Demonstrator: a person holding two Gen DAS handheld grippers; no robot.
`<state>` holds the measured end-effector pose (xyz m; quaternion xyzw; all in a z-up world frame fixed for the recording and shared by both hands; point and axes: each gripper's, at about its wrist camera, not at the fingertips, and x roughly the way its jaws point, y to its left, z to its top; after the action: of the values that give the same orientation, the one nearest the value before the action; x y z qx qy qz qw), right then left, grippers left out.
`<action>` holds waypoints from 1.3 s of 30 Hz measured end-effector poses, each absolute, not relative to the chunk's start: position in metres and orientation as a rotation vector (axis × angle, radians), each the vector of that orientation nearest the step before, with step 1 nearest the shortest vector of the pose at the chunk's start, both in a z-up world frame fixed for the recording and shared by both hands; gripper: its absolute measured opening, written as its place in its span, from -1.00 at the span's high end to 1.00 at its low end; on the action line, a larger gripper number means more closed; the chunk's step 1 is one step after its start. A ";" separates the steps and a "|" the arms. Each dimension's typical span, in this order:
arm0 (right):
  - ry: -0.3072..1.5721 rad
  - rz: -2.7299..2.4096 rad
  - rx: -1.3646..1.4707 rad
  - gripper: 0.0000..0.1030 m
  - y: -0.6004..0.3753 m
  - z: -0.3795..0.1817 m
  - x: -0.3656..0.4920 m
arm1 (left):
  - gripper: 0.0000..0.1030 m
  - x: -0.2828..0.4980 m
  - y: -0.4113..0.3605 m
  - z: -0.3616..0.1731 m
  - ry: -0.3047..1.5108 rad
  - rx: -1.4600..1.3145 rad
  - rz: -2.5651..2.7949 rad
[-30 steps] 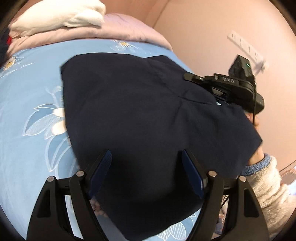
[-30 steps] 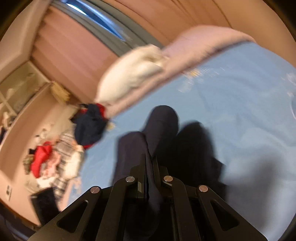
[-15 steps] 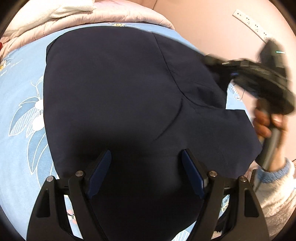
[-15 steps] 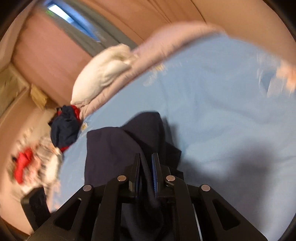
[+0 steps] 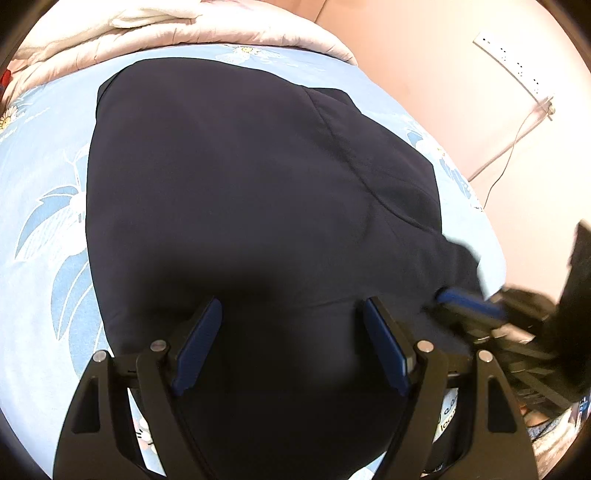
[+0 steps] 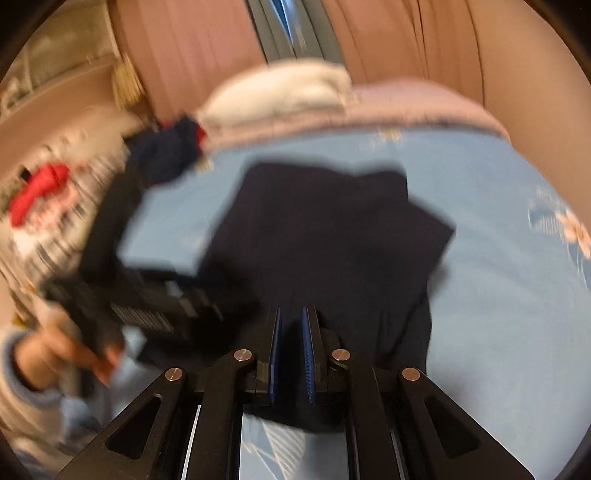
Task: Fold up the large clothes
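Garment: a dark navy garment [image 5: 258, 206] lies spread on the blue flowered bedsheet [image 5: 44, 236], its right side already laid over the body along a slanting edge
Left gripper: the left gripper [image 5: 291, 343] hovers over the garment's near part with its jaws wide apart, blue pads clear of the cloth, nothing held
Right gripper: the right gripper [image 6: 291, 350] has its jaws nearly together with only a narrow gap; dark cloth lies beneath them, but the blurred view does not show whether any fold is pinched
Step in hand: judged to be between folds, the side fold laid down and the near hem not yet taken
Next move: likely needs both grippers low at the near edge, each closing on a corner, then carrying it toward the pink quilt [image 5: 207, 33]
Risk: lifting unevenly could drag the folded side open
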<state>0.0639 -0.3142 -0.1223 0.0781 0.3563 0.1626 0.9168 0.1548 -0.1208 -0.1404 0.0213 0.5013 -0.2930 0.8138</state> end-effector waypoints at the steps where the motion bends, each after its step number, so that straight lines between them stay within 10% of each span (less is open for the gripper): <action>1: 0.765 0.312 0.138 0.83 -0.313 -0.133 0.065 | -0.52 0.154 -0.121 -0.141 1.068 0.052 -0.629; 13: 0.787 0.314 0.287 0.88 -0.332 -0.166 0.072 | -0.48 0.127 -0.066 -0.115 0.996 -0.085 -0.670; 18: 0.691 0.324 0.323 0.54 -0.335 -0.141 0.044 | -0.44 0.089 -0.039 -0.103 0.946 -0.033 -0.673; 22: 0.612 0.309 0.306 0.54 -0.328 -0.122 0.033 | -0.14 0.064 -0.040 -0.113 0.939 0.001 -0.683; 39: 0.742 0.211 0.309 0.55 -0.329 -0.177 0.044 | -0.22 0.071 -0.068 -0.149 0.916 0.176 -0.626</action>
<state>0.0437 -0.3289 -0.1769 0.1502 0.3604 0.1026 0.9149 0.0715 -0.0683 -0.1489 0.0835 0.4341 -0.2969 0.8464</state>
